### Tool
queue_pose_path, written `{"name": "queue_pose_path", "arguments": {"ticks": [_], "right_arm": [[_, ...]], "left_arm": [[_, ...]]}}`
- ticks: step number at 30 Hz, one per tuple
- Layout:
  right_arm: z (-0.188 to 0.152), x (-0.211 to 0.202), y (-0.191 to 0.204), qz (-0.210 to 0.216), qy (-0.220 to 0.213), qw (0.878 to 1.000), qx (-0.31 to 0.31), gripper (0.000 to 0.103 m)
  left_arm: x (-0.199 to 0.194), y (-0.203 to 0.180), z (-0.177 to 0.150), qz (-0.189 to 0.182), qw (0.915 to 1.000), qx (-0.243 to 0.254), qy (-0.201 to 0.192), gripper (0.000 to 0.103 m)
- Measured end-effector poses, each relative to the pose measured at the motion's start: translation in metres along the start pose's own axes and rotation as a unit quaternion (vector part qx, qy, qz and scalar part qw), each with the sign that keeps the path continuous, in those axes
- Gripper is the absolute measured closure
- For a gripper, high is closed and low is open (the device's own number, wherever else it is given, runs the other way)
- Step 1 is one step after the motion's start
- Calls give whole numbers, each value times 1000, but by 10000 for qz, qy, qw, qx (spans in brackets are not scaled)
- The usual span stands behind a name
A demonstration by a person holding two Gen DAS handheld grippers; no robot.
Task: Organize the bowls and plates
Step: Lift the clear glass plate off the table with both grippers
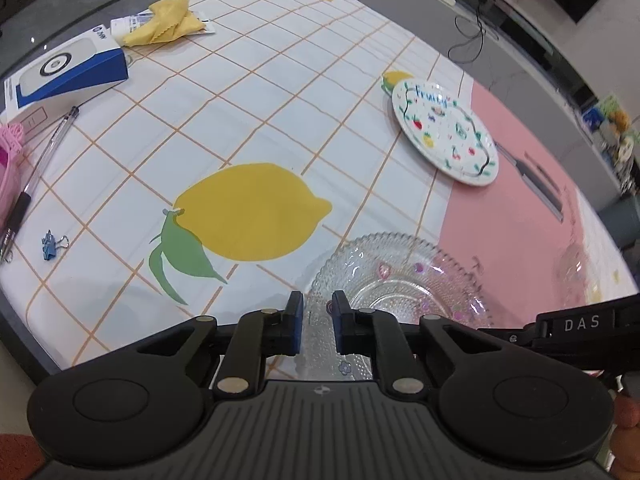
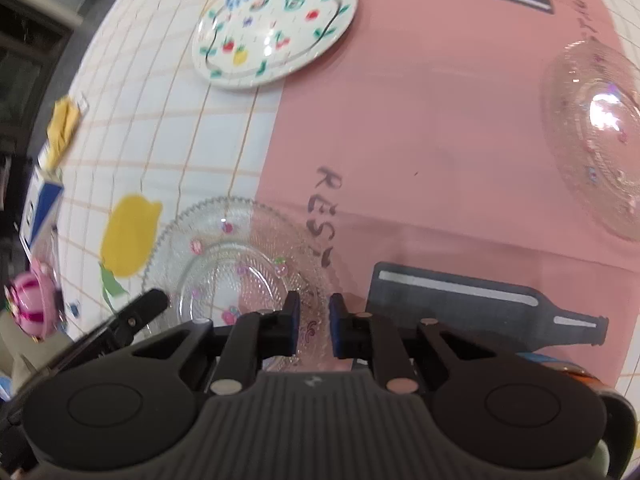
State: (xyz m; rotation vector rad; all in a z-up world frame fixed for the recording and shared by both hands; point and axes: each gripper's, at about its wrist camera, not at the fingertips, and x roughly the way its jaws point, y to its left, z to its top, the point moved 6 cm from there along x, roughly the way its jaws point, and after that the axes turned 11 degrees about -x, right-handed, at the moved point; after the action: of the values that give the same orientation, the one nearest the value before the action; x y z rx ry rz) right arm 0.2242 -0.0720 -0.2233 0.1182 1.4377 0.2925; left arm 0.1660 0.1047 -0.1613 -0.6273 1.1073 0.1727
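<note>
A clear beaded glass plate (image 1: 400, 276) lies on the tablecloth at the near edge. My left gripper (image 1: 318, 322) has its jaws narrowly apart around the plate's left rim. My right gripper (image 2: 314, 326) stands the same way at the right rim of that plate (image 2: 236, 260). A white plate painted with fruit (image 1: 444, 132) lies farther back; it also shows in the right wrist view (image 2: 276, 24). A second clear glass dish (image 2: 600, 132) lies at the right, faint in the left wrist view (image 1: 576, 276).
A blue and white box (image 1: 64, 72), a yellow cloth (image 1: 168, 22), pens (image 1: 44, 160) and a blue binder clip (image 1: 52, 244) lie at the left. A pink object (image 2: 34, 304) sits at the far left. Printed lemon (image 1: 252, 212) and bottle (image 2: 480, 312) are flat pictures.
</note>
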Motion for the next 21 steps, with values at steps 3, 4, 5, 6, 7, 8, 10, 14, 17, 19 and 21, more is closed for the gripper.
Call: {"name": "queue_pose_path", "arguments": {"ticks": [3, 4, 5, 6, 7, 8, 10, 14, 17, 19, 21], "right_arm": [[2, -11, -2, 94, -225, 9996, 104, 95], [3, -14, -3, 108, -289, 9994, 128, 96], [4, -18, -3, 109, -346, 9993, 129, 96], [5, -19, -3, 106, -403, 9990, 131, 96], [6, -21, -2, 100, -436, 9989, 128, 96], [6, -23, -2, 114, -463, 9988, 137, 96], [7, -25, -1, 166, -534, 9983, 171, 96], [9, -34, -1, 205, -690, 9972, 212, 96], [9, -46, -2, 199, -842, 9960, 226, 96], [7, -58, -4, 230, -966, 9948, 243, 96], [5, -71, -7, 259, -1108, 9931, 271, 96]], "left_arm": [[-3, 0, 3, -95, 9998, -150, -55, 89], [-4, 0, 3, -135, 9997, -205, -61, 89], [-5, 0, 4, -168, 9995, -243, -73, 89], [-6, -1, 4, -205, 9993, -282, -104, 89], [-7, -1, 5, -229, 9991, -323, -136, 89], [-9, -1, 7, -247, 9989, -353, -170, 89], [-14, -3, 9, -308, 9986, -348, -259, 89], [-25, -11, 13, -417, 9979, -321, -382, 89], [-35, -20, 15, -531, 9970, -299, -484, 89], [-44, -27, 15, -605, 9962, -256, -575, 89], [-54, -36, 14, -684, 9953, -199, -656, 89]]}}
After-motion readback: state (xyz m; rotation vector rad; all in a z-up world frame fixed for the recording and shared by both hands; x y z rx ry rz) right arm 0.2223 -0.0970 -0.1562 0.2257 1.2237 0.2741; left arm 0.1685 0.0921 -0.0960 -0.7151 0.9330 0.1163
